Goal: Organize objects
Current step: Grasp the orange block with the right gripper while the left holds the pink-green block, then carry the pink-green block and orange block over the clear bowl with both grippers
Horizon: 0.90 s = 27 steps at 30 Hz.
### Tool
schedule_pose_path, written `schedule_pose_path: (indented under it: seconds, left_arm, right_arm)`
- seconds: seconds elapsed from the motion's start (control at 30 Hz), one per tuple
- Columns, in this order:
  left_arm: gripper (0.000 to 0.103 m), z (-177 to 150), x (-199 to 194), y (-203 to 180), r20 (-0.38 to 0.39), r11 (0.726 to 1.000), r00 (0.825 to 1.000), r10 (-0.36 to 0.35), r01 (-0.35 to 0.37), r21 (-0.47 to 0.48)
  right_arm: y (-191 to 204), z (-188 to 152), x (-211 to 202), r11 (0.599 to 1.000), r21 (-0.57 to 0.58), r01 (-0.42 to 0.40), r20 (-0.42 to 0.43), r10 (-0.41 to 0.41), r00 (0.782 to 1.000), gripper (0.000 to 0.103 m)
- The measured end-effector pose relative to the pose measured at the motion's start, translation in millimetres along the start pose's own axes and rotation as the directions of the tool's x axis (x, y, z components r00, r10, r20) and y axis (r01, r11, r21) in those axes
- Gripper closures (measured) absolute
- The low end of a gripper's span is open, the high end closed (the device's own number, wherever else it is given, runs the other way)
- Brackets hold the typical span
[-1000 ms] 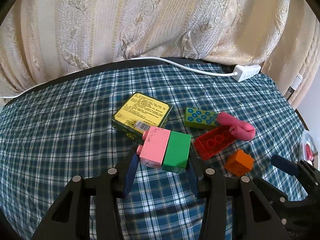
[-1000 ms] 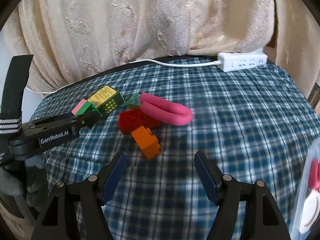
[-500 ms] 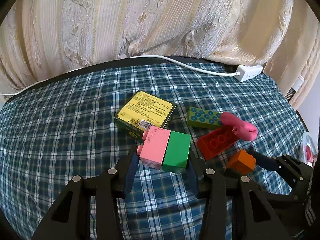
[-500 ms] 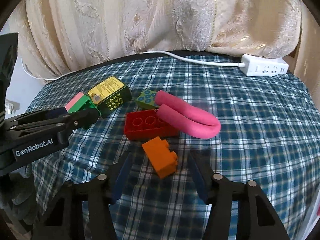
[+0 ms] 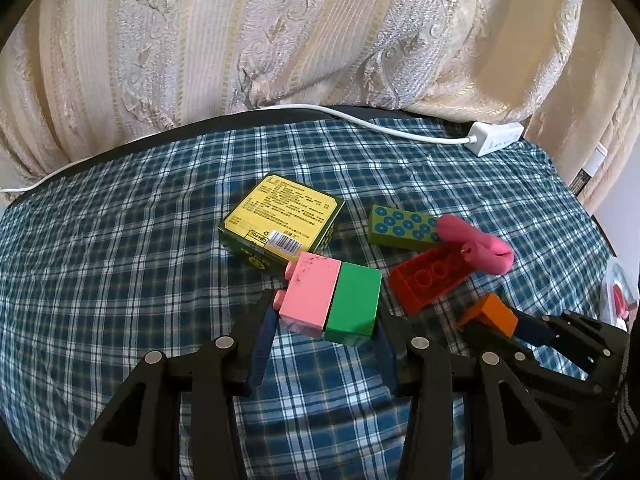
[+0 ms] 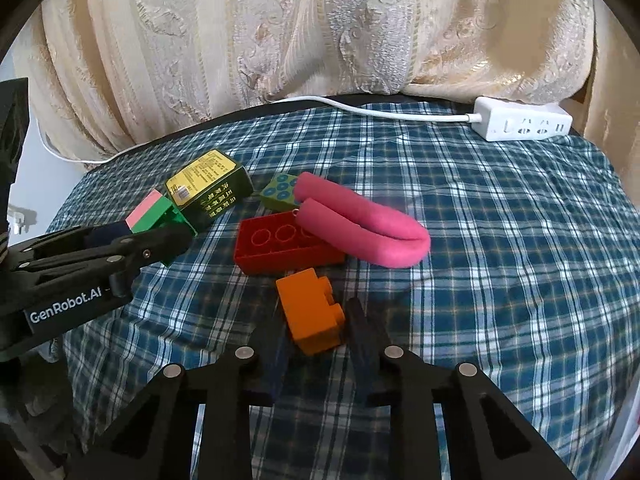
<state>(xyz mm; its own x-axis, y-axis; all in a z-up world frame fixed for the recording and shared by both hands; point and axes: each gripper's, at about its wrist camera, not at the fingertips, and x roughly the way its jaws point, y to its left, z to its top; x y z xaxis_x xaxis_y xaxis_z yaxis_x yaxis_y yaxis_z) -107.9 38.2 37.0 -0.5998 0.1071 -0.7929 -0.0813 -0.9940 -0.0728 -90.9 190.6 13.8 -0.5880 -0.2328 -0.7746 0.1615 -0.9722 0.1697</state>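
My left gripper (image 5: pixel 324 324) is shut on a joined pink and green brick pair (image 5: pixel 332 300), held just above the checked cloth. The same pair (image 6: pixel 150 214) shows in the right wrist view at the left, between the left gripper's fingers (image 6: pixel 120 240). My right gripper (image 6: pixel 316 316) is shut on an orange brick (image 6: pixel 310 310); both dark blue pads press its sides. That orange brick (image 5: pixel 490 314) also appears low right in the left wrist view. A red brick (image 6: pixel 280 246), a pink foam tube (image 6: pixel 360 226) and a green dotted brick (image 6: pixel 280 192) lie just beyond.
A yellow-topped green box (image 5: pixel 284 218) lies behind the held pair. A white power strip (image 6: pixel 522 124) with its cable sits at the table's far edge, before a cream curtain (image 5: pixel 280 40). A clear plastic container (image 5: pixel 620 296) pokes in at the right edge.
My right gripper moved in over the orange brick and its jaws came together onto it. The left gripper kept still with the pink and green pair.
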Motion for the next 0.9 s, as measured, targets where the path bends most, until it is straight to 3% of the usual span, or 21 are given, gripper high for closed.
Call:
schedule_pose_path:
  seconds: [0.9]
  left_arm:
    - [0.057, -10, -24, -41, 0.029, 0.992, 0.997, -0.071, 0.067, 0.104]
  right_arm:
    - [-39, -50, -98, 0.983, 0.177, 0.050, 0.124, -0.073, 0.990, 0.075]
